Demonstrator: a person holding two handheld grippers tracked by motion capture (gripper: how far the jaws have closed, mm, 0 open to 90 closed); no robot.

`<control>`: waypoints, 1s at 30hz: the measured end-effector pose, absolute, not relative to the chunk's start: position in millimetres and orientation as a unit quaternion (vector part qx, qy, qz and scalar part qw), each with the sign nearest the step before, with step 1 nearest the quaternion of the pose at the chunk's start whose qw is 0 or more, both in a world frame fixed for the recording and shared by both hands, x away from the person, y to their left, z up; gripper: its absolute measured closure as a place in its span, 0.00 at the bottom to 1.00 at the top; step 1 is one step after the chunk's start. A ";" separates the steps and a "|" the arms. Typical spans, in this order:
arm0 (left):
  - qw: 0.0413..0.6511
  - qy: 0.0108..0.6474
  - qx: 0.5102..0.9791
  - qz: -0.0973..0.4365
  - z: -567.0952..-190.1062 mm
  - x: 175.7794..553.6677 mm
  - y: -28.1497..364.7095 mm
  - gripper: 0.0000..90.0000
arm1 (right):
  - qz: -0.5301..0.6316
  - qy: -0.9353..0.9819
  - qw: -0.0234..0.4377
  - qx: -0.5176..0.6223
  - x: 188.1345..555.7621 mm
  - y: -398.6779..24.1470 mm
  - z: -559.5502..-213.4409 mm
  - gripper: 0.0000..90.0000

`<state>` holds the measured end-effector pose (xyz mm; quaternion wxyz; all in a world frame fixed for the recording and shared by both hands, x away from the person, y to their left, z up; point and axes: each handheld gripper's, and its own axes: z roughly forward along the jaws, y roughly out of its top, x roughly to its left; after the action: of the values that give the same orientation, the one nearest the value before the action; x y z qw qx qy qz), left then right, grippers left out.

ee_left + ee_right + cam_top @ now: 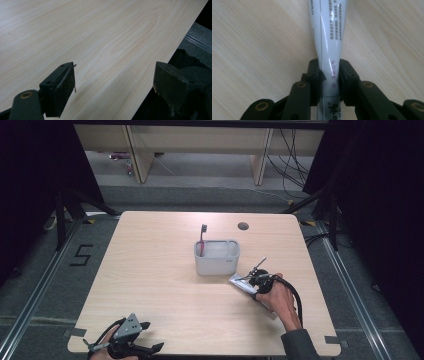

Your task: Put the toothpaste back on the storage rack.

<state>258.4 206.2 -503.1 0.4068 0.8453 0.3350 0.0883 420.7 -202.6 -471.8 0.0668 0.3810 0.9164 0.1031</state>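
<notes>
A white toothpaste tube with printed text lies flat on the wooden table, right of centre. My right gripper is shut on its narrow part, one jaw pressing each side. In the high view this gripper and the hand holding it cover the tube just in front of a grey holder. A red toothbrush with dark bristles stands upright in the holder's left end. My left gripper rests at the table's near-left edge, and in its own view the left gripper is open over bare wood.
A round cable hole sits in the table near its far edge. Black stand legs and cables are on the floor around the table. Bare wood stretches across the table's left half.
</notes>
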 end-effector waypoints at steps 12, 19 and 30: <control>0.417 0.342 0.837 0.088 -504.3 258.6 205.2 0.19 | 0.069 0.931 0.049 0.355 430.6 -197.8 -471.5 0.82; 0.414 0.342 0.839 0.086 -504.7 257.8 204.4 0.19 | 0.027 0.939 0.049 0.339 436.3 -194.1 -472.1 0.82; 0.412 0.331 0.845 0.086 -504.5 257.4 204.3 0.19 | -0.001 0.943 0.035 0.331 441.0 -184.2 -473.2 0.83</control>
<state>257.4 204.3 -504.5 0.4118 0.8448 0.3307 0.0855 441.0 -184.2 -473.2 0.0350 0.3314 0.9428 -0.0006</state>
